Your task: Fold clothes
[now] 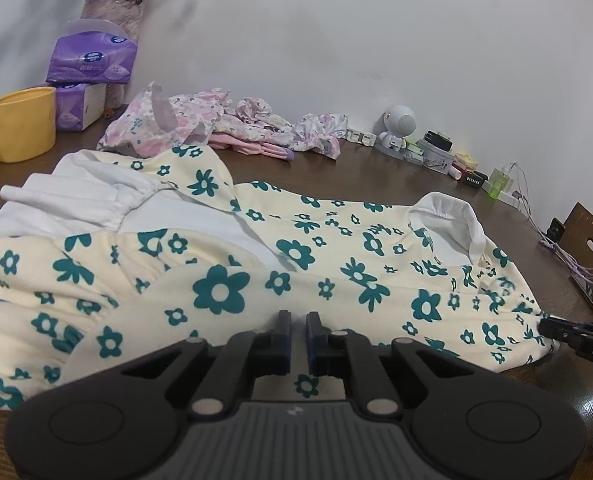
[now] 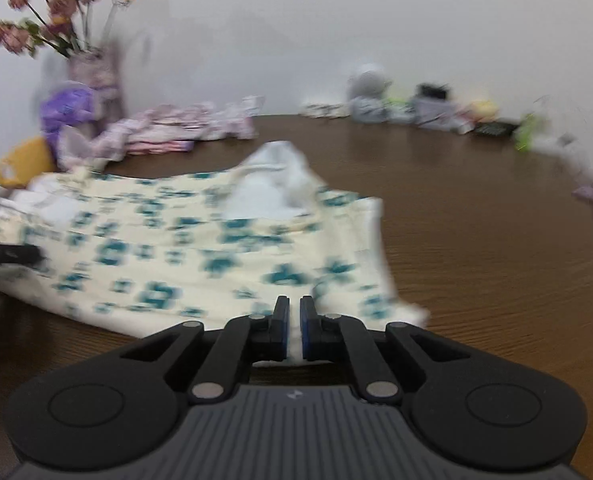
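- The garment (image 1: 256, 264) I'm working over is cream, printed with teal flowers, with white sleeves.
- My table (image 1: 336, 176) shows dark brown woodgrain.
- The mug (image 1: 24, 124) is yellow.
- The tissue packs (image 1: 90, 60) are purple.
- The clothes pile (image 1: 200, 124) behind is pink and white, in a small floral print.
- My grippers are black with blue pads (image 1: 311, 340).
- The wall (image 1: 336, 40) is white.

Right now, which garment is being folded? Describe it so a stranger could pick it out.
On the brown wooden table, nearest the cameras, lies the cream dress with teal flowers and white sleeves. The crumpled clothes behind it by the wall are pink and lilac florals instead.
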The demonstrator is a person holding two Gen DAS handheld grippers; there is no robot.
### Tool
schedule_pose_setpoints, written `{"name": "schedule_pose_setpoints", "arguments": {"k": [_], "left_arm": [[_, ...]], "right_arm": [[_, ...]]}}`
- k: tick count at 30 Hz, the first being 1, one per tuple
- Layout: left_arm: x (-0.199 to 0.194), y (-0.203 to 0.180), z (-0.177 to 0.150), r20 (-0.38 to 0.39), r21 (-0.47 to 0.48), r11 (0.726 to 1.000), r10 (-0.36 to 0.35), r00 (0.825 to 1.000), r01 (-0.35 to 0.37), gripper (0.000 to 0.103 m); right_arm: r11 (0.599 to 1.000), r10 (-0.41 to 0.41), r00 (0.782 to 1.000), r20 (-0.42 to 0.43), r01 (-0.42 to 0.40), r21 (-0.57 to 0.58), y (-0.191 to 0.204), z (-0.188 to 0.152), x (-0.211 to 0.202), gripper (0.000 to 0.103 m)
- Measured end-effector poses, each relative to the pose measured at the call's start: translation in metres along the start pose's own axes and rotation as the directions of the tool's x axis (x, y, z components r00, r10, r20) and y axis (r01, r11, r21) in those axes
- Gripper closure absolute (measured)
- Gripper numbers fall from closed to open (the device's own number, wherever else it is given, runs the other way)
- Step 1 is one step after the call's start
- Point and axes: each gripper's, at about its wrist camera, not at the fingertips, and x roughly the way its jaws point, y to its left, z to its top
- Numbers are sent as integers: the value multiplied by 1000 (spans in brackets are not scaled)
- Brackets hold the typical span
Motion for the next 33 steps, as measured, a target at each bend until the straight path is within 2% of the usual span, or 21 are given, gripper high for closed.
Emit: {"name": "schedule_pose_setpoints", "arguments": {"k": [3, 7, 9, 11, 17, 21, 24, 26, 29, 33], "left_arm": [[0, -1, 0, 3, 3, 1000, 7, 1000, -7, 95], [0, -3, -1, 6, 14, 1000, 16, 1000, -16, 95], [0, -3, -1, 7, 14, 1000, 16, 1000, -16, 95], [-1, -3, -2, 7, 15, 1000, 14, 1000, -14, 94], [0, -2, -2, 10, 8, 1000, 7, 1000, -7, 94], [0, 0, -2, 11, -1, 1000, -1, 1000, 1, 94], [4, -6, 2, 7, 9, 1000, -2, 1000, 2, 94], [6, -10, 5, 5, 16, 1000, -2, 1000, 2, 91], [10, -17, 9, 1, 27, 1000, -3, 1000, 3, 91], [14, -25, 14, -4, 41, 999, -3, 1000, 4, 91]], "right_arm": [[1000, 3, 1000, -1, -3, 31, -12, -2, -1, 100], [999, 35, 999, 25, -36, 33, -4, 4, -3, 96], [997, 70, 996, 56, -71, 16, 6, 10, -4, 86], [998, 65, 996, 64, -63, -20, 16, 17, 2, 75], [994, 113, 994, 1, -113, -15, 28, 26, 32, 76], [998, 62, 998, -23, -63, -27, 27, 24, 42, 94], [998, 59, 998, -26, -59, 3, 25, 24, 40, 94], [994, 110, 994, -8, -110, 0, 35, 29, 33, 94], [974, 220, 975, 26, -218, -61, 66, 42, 26, 94], [933, 324, 946, -14, -322, -159, 116, 55, 41, 93]]}}
